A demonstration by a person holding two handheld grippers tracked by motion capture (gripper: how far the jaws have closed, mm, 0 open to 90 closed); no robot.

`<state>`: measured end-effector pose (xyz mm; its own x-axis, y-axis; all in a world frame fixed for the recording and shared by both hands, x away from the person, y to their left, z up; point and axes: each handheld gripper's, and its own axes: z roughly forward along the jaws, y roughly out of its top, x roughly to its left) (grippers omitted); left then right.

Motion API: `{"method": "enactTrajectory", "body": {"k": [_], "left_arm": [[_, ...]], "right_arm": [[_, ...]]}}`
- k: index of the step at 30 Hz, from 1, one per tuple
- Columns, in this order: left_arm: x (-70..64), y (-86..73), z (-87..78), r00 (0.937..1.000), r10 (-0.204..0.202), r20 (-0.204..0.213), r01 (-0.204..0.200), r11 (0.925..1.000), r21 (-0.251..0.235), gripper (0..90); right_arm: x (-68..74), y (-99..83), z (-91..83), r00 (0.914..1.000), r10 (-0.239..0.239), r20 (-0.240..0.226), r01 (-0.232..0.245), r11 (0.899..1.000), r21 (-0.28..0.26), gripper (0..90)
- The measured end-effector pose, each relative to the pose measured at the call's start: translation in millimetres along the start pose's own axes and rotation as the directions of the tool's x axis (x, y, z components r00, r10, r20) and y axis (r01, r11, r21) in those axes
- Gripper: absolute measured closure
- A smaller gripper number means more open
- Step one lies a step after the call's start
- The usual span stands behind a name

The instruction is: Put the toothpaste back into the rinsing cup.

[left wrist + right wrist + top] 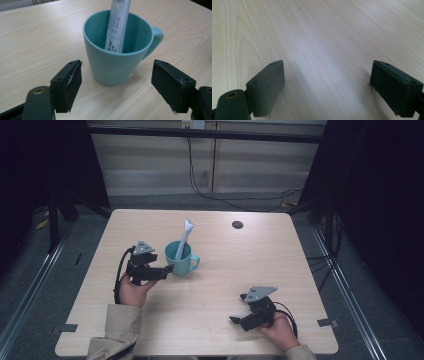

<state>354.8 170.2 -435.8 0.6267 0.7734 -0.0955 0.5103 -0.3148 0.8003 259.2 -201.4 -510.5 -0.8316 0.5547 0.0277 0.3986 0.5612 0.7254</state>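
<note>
A teal mug (180,259) stands upright near the table's middle left, its handle to the right. A white printed stick packet (184,237) leans inside it and juts above the rim. My left gripper (167,269) sits just left of the mug, open, its jaws wide apart and short of the mug (117,52), which holds the packet (118,25). My right gripper (240,309) rests low near the table's front right, open, with bare wood between its jaws (327,82).
The light wooden table (240,265) has a small dark round hole (237,224) at the back right. Black frame posts flank the table, and cables hang along the rear wall and lie on the floor.
</note>
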Motion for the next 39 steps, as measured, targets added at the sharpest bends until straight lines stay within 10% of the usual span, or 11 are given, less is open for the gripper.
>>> {"method": "enactTrajectory", "body": {"k": [39], "left_arm": [[-5.5, -69.2, 22.5, 0.9988, 0.043, -0.024, -0.040, 0.9909, 0.129, 24.9]], "right_arm": [[0.0, 0.0, 0.0, 1.0000, 0.000, 0.000, 0.000, 1.000, 0.000, 11.7]]}}
